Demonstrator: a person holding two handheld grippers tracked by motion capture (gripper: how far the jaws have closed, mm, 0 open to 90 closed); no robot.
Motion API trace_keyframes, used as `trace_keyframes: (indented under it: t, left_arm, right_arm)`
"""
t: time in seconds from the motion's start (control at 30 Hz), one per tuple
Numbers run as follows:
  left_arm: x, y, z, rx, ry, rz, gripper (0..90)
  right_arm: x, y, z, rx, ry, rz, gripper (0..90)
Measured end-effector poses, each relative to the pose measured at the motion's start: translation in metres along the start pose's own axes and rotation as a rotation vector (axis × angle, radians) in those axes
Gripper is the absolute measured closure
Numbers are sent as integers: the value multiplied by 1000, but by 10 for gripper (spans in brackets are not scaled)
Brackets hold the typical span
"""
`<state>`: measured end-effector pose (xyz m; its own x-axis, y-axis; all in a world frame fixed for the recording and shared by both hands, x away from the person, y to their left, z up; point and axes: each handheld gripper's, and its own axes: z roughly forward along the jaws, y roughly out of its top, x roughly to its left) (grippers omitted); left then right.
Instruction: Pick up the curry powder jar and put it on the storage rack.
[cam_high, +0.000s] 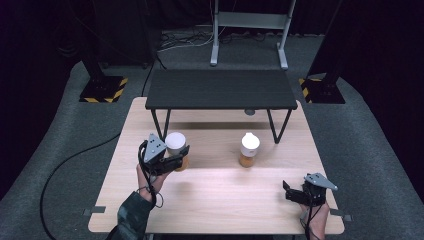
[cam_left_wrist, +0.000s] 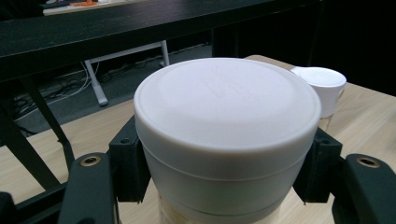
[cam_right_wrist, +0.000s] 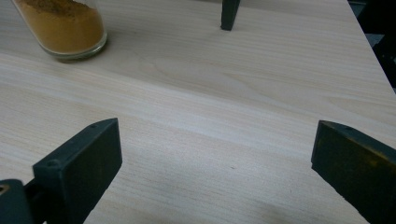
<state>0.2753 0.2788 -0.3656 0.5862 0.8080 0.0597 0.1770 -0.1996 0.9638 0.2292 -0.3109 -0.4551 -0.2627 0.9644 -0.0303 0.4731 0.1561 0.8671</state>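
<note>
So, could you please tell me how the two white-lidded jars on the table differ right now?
The left jar sits clamped between the jaws of the left gripper, while the right jar stands free of both grippers near the table's middle. The left jar is near the black shelf's left leg, the right jar nearer its right leg. Both have white lids and orange-brown contents.

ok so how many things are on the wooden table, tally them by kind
jars with white lids: 2 (one clamped in the left tongs, one standing free mid-table)
black raised shelves: 1
total: 3
</note>
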Motion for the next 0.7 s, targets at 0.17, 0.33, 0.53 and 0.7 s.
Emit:
trace_keyframes:
  t: [0.17,0.33,0.53,0.7]
  left_arm:
    - [4,5,6,-2,-1,2,336]
    - [5,9,9,-2,-1,11,336]
    - [8,12,11,-6,4,9,336]
    - [10,16,14,-6,7,15,336]
  right_arm:
    - [0,0,0,0,1,0,5]
    - [0,0,0,-1,0,0,5]
    - [0,0,0,1,1,-1,5]
    - [0,0,0,-1,1,0,5]
